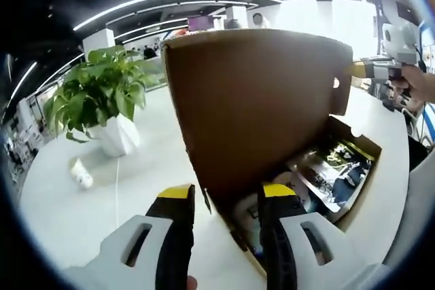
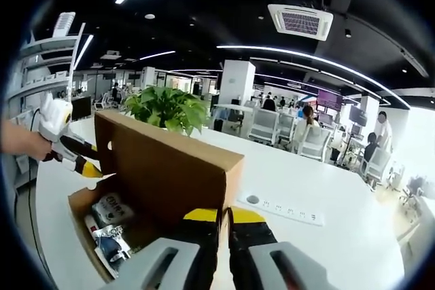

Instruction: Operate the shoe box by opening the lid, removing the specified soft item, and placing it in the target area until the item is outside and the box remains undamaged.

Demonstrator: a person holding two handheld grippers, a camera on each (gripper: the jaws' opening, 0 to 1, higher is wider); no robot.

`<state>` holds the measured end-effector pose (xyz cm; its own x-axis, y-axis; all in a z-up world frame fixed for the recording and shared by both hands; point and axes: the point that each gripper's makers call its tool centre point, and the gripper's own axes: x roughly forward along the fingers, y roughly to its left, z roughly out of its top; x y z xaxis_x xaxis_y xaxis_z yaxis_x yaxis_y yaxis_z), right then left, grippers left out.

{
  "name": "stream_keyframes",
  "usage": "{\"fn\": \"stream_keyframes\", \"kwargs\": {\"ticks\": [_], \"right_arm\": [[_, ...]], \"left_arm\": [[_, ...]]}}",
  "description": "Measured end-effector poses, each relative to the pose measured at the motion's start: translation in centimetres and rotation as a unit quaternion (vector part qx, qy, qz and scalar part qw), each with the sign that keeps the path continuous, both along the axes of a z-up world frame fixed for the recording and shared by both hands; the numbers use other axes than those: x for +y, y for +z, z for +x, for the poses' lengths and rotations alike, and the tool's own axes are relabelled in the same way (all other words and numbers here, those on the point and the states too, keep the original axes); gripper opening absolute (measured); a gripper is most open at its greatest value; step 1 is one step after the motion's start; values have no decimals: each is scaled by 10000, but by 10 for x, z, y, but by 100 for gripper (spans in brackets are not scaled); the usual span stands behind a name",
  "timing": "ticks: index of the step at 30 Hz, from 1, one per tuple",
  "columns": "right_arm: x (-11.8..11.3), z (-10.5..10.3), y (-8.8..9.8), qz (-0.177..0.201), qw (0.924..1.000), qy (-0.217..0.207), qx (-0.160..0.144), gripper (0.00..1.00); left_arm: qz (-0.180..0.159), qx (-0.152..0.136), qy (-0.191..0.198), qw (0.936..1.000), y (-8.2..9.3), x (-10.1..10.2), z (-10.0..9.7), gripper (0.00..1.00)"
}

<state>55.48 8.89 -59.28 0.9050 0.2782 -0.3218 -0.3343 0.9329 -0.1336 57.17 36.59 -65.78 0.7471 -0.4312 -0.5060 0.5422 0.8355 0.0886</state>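
The brown cardboard shoe box [image 1: 363,185] stands on the white table with its lid [image 1: 258,106] raised upright. Inside lie several glossy soft packets [image 1: 334,171]. My left gripper [image 1: 228,192] is open, and its yellow-tipped jaws stand on either side of the lid's lower end. My right gripper [image 1: 358,69] comes in from the right at the lid's top corner. In the right gripper view, my right gripper [image 2: 224,216] has its jaws nearly together on the near end of the lid [image 2: 163,168]. My left gripper [image 2: 88,166] sits at the lid's far end, above the packets [image 2: 109,212].
A potted plant [image 1: 102,96] in a white pot and a paper cup [image 1: 81,173] lying on its side are left of the box. A built-in socket strip [image 2: 285,210] runs across the table [image 2: 326,236] to the right. Office chairs and people are far behind.
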Motion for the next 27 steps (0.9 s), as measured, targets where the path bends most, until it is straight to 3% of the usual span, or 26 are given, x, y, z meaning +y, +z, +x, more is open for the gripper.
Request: {"fn": "stream_keyframes", "kwargs": {"ticks": [9,20,27], "right_arm": [[-1,3,0,-32,10000,4,-4,0],[-1,1,1,-20,10000,8,-17,0],[-1,3,2,-56,10000,38,-42,0]], "left_arm": [[141,98,24,9998,-14,5,1,28],[143,179,355,9991,-22,15,6,11],[199,155,421,9988,-22,16,9,8]]}}
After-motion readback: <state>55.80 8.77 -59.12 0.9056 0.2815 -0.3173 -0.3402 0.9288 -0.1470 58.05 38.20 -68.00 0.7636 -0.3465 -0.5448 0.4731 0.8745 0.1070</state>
